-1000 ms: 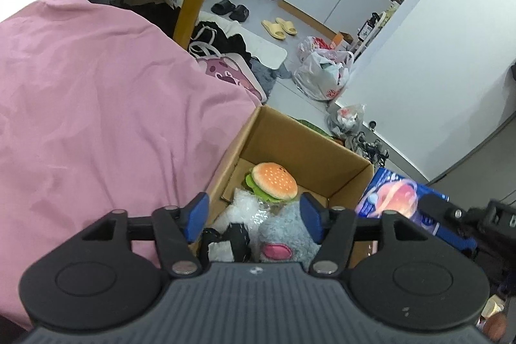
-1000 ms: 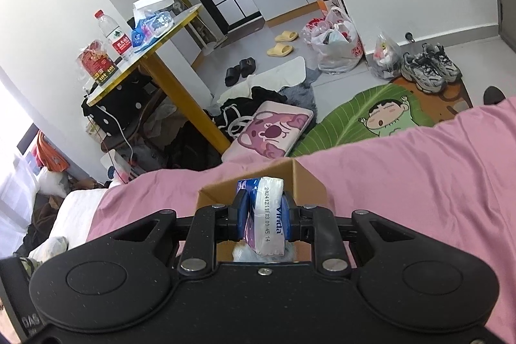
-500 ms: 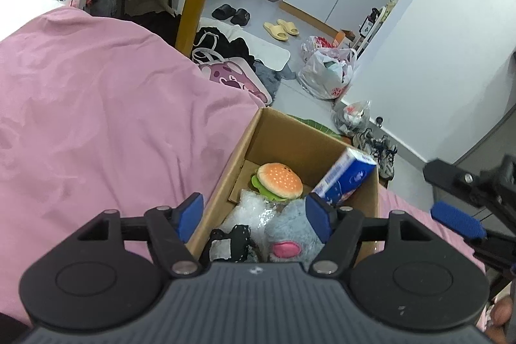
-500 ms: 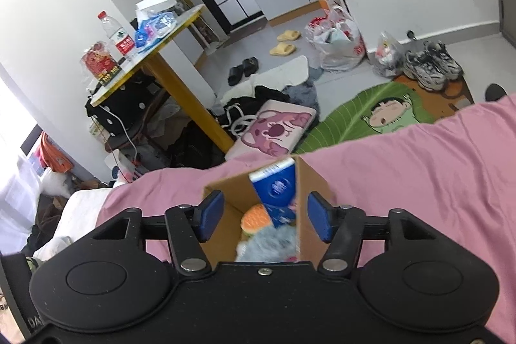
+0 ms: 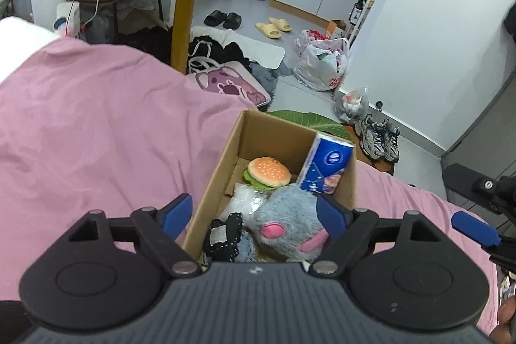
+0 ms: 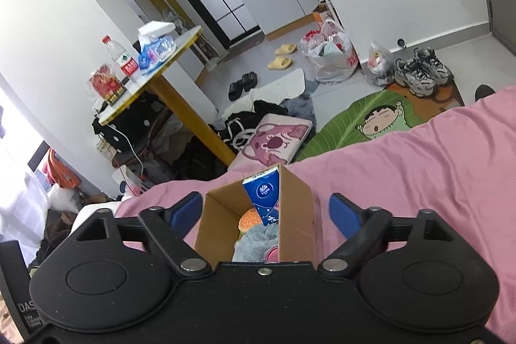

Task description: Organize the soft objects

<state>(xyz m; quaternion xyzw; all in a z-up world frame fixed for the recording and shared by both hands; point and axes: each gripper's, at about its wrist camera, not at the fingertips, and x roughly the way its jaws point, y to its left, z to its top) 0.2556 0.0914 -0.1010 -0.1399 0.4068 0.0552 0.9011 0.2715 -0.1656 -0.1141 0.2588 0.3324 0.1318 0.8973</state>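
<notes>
A cardboard box [image 5: 222, 160] [image 6: 296, 202] sits on the pink bedcover [image 5: 96, 131]. Inside lie a burger plush [image 5: 269, 172], a grey-blue plush with pink ears [image 5: 290, 218], a crinkly clear bag [image 5: 246, 202], a black-and-white dotted item [image 5: 225, 231] and a blue tissue pack [image 5: 325, 163] [image 6: 262, 195] leaning upright in the far corner. My left gripper [image 5: 256, 213] hovers over the box's near end, jaws opening, nothing held. My right gripper [image 6: 266, 211] hangs above the box, jaws opening, clear of the tissue pack. Its blue fingertip [image 5: 474, 226] shows at the right edge of the left wrist view.
Beyond the bed's edge lie a green leaf rug [image 6: 354, 124], a pink bear bag [image 6: 274, 141], dark clothes, slippers [image 5: 274, 28], sneakers [image 5: 380, 137] and plastic bags [image 5: 322, 60]. A yellow-legged table [image 6: 180, 105] holds a bottle and packets.
My right gripper opened and let the blue tissue pack go; the pack now stands in the box. Both grippers pulled back and up from the box, and the left jaws widened.
</notes>
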